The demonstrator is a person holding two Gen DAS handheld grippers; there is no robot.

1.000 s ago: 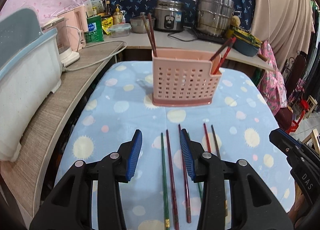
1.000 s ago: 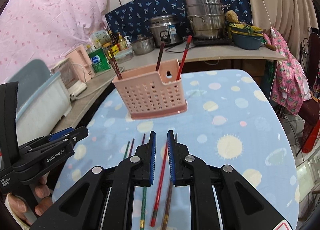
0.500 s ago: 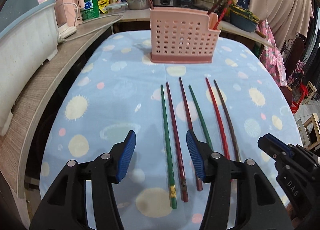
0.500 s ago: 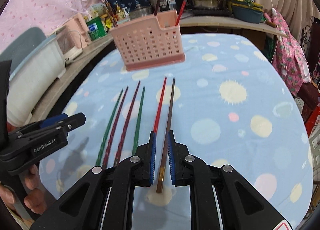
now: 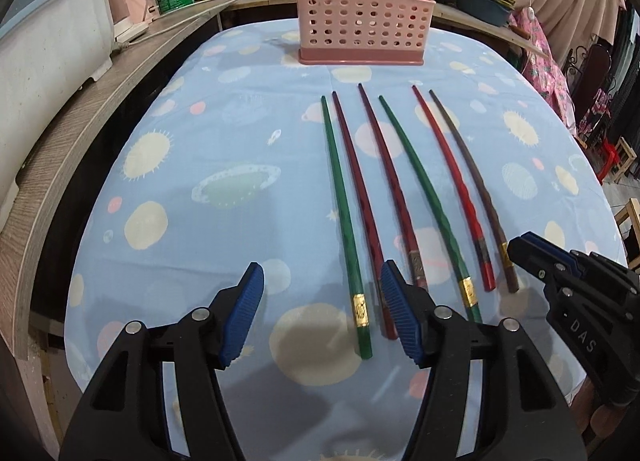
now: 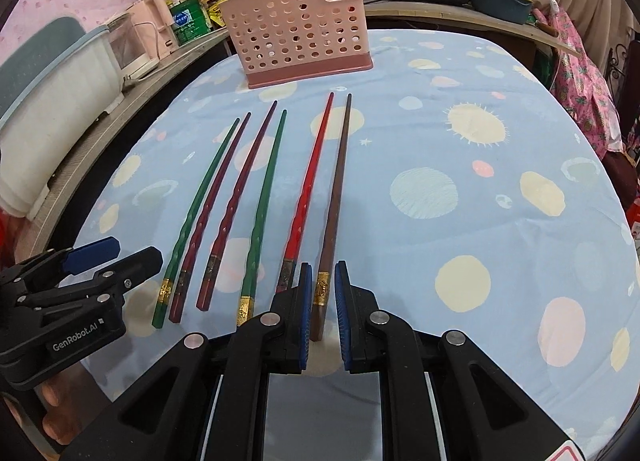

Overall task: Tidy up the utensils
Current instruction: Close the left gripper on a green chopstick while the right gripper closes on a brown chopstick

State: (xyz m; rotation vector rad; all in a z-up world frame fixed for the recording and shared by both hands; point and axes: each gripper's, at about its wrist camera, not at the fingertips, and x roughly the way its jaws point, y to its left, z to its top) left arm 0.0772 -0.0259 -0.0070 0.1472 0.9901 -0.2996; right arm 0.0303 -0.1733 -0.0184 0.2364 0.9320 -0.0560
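Six chopsticks lie side by side on the blue planet-print tablecloth (image 5: 192, 165), tips toward the pink perforated holder (image 5: 360, 13) at the far end of the table. That holder already has a few sticks standing in it.

Left gripper (image 5: 322, 317): jaws opening, blue pads wide apart. The butt end of the leftmost green chopstick (image 5: 340, 197) lies between the pads, and the dark red chopstick (image 5: 360, 197) beside it runs under the right-hand pad. Neither pad presses on either; whether the fingers touch the cloth cannot be told.

Right gripper (image 6: 322, 317): jaws nearly closed, only a narrow gap left. The butt end of the brown chopstick (image 6: 338, 181), with its gold band, sits in that gap. The stick lies flat on the cloth, and the pads stand just clear of its sides. The bright red chopstick (image 6: 310, 181) lies just beside the left pad, outside the jaws.

A hand is partly visible beneath the left gripper in the right wrist view.
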